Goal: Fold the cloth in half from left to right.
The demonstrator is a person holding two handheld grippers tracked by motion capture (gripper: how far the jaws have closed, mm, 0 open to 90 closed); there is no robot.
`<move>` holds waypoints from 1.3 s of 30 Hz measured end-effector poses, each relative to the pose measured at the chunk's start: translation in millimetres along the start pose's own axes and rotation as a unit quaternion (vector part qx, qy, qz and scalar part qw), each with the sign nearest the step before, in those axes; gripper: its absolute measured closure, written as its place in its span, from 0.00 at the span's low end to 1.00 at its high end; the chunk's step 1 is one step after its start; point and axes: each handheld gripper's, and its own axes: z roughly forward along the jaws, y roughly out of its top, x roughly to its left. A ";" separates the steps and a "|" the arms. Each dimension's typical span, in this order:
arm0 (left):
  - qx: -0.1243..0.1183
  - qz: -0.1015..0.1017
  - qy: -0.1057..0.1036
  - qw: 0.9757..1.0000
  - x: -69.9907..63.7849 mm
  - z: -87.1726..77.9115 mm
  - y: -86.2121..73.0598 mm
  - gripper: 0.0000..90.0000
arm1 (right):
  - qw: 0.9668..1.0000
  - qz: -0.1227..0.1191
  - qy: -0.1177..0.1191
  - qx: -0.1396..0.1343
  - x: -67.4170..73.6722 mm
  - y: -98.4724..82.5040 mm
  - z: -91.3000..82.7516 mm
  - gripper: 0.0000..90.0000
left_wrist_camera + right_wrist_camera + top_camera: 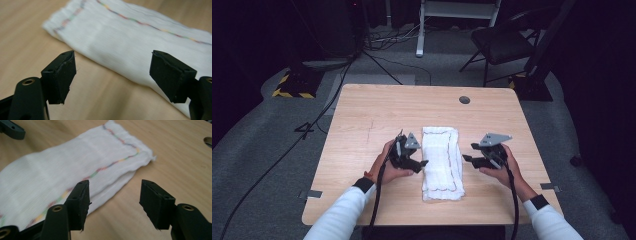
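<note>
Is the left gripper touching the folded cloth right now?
Apart. In the left gripper view, the left gripper has open, empty fingers above the table, short of the cloth.

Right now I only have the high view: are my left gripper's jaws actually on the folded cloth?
Observer: No. The left gripper is open, with the cloth lying beyond its tips, untouched.
Operator: And the right one?
Observer: The right gripper is open too, nothing between its pads, hanging over the cloth's long edge.
Operator: Any detail on that edge?
Observer: It shows stacked layers, and a multicoloured stitched line runs alongside it.
</note>
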 end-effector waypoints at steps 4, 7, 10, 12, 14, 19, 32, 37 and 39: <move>0.000 -0.027 0.004 1.000 22.4 25.6 20.7 0.25 | 1.000 0.023 -0.015 -0.005 -22.0 21.1 26.2 0.48; 0.015 -0.024 0.028 0.999 35.7 43.7 29.2 0.26 | 0.999 0.034 -0.019 0.002 -33.0 30.9 47.2 0.49; 0.025 -0.043 0.047 0.998 49.9 55.4 32.2 0.26 | 0.999 0.040 -0.023 0.016 -40.7 38.1 63.6 0.49; 0.020 -0.068 0.045 0.996 58.8 60.6 31.3 0.28 | 0.998 0.055 -0.023 0.018 -45.8 41.0 71.0 0.50; 0.028 -0.072 0.052 0.996 63.7 65.7 30.1 0.29 | 0.998 0.061 -0.022 0.024 -49.2 42.7 77.6 0.50; 0.037 -0.086 0.048 0.994 68.8 77.8 27.3 0.30 | 0.997 0.066 -0.024 0.041 -51.6 44.1 91.2 0.50; 0.036 -0.091 0.030 0.995 73.2 89.4 26.6 0.28 | 0.994 0.093 -0.009 0.063 -54.9 36.0 114.3 0.56; 0.034 -0.073 0.002 0.997 72.3 87.8 28.7 0.53 | 0.994 0.088 0.012 0.060 -53.1 36.7 114.1 0.76; 0.033 -0.074 -0.003 0.997 72.5 88.2 29.8 0.61 | 0.994 0.086 0.021 0.060 -52.7 37.4 114.6 0.83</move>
